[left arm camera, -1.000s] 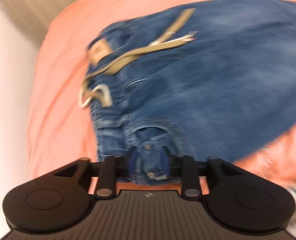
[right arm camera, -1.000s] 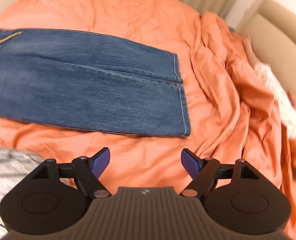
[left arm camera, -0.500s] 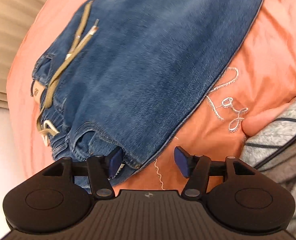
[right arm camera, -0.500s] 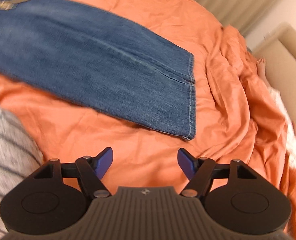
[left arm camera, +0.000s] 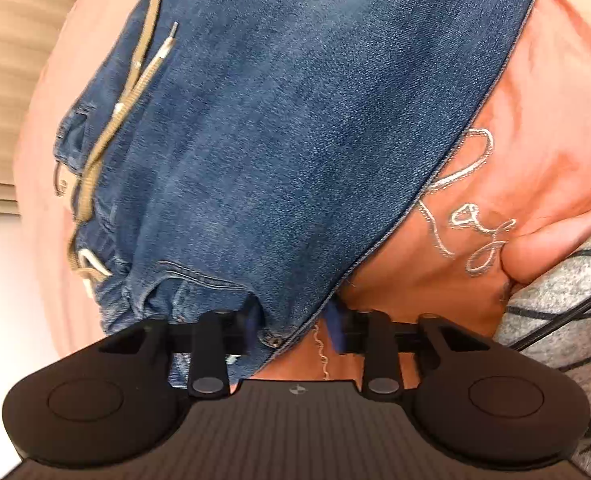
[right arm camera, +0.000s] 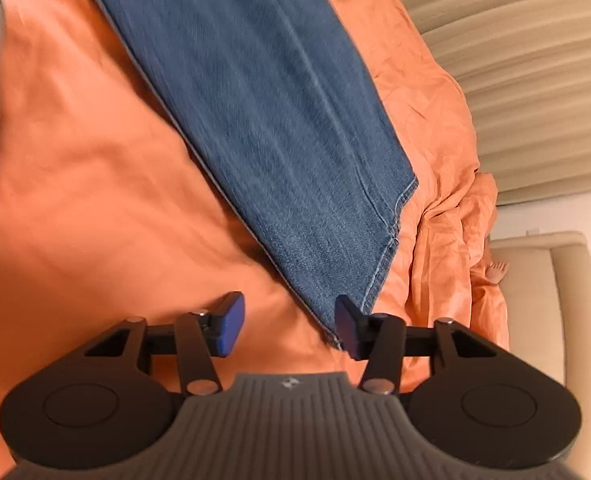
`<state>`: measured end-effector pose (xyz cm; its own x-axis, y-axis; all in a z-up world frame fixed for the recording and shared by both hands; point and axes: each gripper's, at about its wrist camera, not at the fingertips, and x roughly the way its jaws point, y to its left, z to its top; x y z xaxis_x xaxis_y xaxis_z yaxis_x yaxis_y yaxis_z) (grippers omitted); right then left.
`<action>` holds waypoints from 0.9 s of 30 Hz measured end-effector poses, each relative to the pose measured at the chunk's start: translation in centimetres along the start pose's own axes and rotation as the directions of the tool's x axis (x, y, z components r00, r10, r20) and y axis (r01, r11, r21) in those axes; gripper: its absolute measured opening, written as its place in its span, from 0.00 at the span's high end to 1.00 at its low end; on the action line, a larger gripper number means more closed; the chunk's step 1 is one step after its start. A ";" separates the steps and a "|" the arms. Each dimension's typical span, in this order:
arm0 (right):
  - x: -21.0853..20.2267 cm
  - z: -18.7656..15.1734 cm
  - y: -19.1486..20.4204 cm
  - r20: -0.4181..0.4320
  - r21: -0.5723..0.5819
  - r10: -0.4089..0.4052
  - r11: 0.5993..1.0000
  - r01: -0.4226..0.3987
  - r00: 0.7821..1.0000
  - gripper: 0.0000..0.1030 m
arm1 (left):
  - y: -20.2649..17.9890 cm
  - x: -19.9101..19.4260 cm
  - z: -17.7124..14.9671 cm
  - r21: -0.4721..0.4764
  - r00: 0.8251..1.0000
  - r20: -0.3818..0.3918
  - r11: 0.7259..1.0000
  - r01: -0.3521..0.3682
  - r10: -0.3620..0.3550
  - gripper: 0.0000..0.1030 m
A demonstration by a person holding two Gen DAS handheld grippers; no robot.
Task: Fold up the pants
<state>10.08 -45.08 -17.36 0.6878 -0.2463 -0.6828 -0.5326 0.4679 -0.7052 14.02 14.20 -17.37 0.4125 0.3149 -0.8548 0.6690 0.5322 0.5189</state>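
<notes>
both grippers moved closer to jeans (left arm camera: 295,120): left gripper (left arm camera: 295,330) spread astride waistband corner, right gripper (right arm camera: 289,326) spread at hem, nothing held, orange duvet (right arm camera: 95,200) beneath

Right claw (right arm camera: 289,326) hung over the bed, its blue pads (right arm camera: 231,326) spread wide apart, nothing between them. Folded blue jeans (right arm camera: 263,120) lay flat on the orange duvet (right arm camera: 95,200), running diagonally; the hem corner sat just beside the right-hand pad. Beige curtain (right arm camera: 535,80) hung behind the bed. A cream headboard (right arm camera: 555,320) stood at right.
</notes>
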 end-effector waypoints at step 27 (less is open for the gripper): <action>-8.3 3.8 -10.3 0.053 0.414 -0.360 0.857 0.307 0.932 1.00 | 11.2 -12.1 -1.6 -0.520 0.890 0.334 0.848 -0.102 0.312 0.89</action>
<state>11.70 -44.66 -3.73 0.8585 -0.3528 -0.3723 -0.0407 0.6768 -0.7351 15.57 17.59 -1.21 0.7820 0.1838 -0.5956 0.2040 0.8275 0.5231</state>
